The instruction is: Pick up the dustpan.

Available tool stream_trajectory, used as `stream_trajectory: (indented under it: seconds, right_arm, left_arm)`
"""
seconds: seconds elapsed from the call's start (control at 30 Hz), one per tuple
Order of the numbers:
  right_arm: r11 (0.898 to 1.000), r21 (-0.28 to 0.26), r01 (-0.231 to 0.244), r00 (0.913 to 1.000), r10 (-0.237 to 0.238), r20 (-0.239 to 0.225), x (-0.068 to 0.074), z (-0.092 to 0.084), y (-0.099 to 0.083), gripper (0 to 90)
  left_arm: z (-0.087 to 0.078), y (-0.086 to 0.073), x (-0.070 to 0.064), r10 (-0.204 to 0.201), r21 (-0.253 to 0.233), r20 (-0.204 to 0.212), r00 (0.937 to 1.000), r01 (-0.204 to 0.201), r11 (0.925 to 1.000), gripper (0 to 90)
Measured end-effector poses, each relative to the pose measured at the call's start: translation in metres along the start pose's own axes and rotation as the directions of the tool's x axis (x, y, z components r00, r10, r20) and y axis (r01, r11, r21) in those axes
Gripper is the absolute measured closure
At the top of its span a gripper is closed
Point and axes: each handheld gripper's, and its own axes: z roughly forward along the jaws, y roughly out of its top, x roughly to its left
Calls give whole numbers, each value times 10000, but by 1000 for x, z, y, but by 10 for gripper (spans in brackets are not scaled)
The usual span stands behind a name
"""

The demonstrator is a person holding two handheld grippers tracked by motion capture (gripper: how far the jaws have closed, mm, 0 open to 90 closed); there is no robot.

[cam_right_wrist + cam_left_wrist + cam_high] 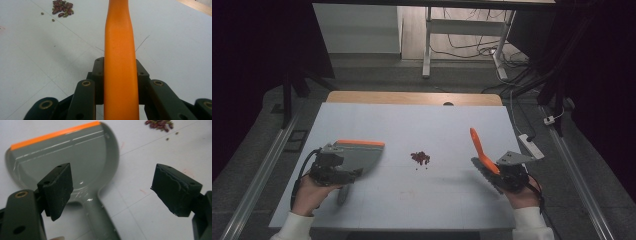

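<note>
Left tool (110, 192): stood spread wide, its pads clear of everything; the grey dustpan's handle ran up between the jaws in the left gripper view, untouched by either pad.
Dustpan (359, 156): grey with an orange front lip, lay flat on the bench at the left, just in front of the left tool, its lip facing away from the person.
Right tool (120, 82): clenched on the orange brush handle, both jaws pressed against its sides.
Brush (478, 148): its orange handle stuck up and away from the right tool, tilted toward the bench's middle; dark bristles showed below the grip in the high view.
Beans (420, 158): a small heap of dark red beans lay on the bench between dustpan and brush, apart from both, with a few strays beside it.
Bench (412, 125): a white top.
</note>
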Motion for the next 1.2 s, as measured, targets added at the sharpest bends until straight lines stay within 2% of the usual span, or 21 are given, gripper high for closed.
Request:
stream_trajectory:
  seconds: [0.13,0.23,0.4,0.57,0.8,0.97,1.07,1.2]
  right_arm:
    - [10000,10,87,10000,-87,-44,2,1,1,701]
    - [9999,1,124,9999,-124,-67,2,1,2,702]
    - [9999,-30,126,9999,-127,-83,2,1,3,702]
    - [9999,-46,127,9999,-127,-56,2,2,3,702]
    - [9999,-8,161,9999,-161,-56,2,3,4,701]
    - [9998,26,177,9998,-177,-53,3,4,3,701]
    - [9998,17,195,9998,-195,-56,3,4,3,701]
    - [9998,-6,184,9998,-184,-33,2,4,3,701]
  left_arm:
    - [-1,-3,6,-426,448,-210,9989,435,9980,165]
    - [-1,-6,13,-912,1075,-160,9957,924,9899,152]
    - [-1,-14,22,-1516,1218,31,9884,1501,9811,112]
    - [12,-20,24,-1715,1765,140,9851,1663,9701,78]
    - [32,-26,25,-1979,2150,224,9800,1886,9582,63]
    - [41,-27,24,-2004,2364,98,9797,1924,9524,105]
    - [43,-27,24,-2086,2308,54,9780,2017,9519,144]
    - [48,-27,24,-2234,2488,28,9747,2157,9442,218]
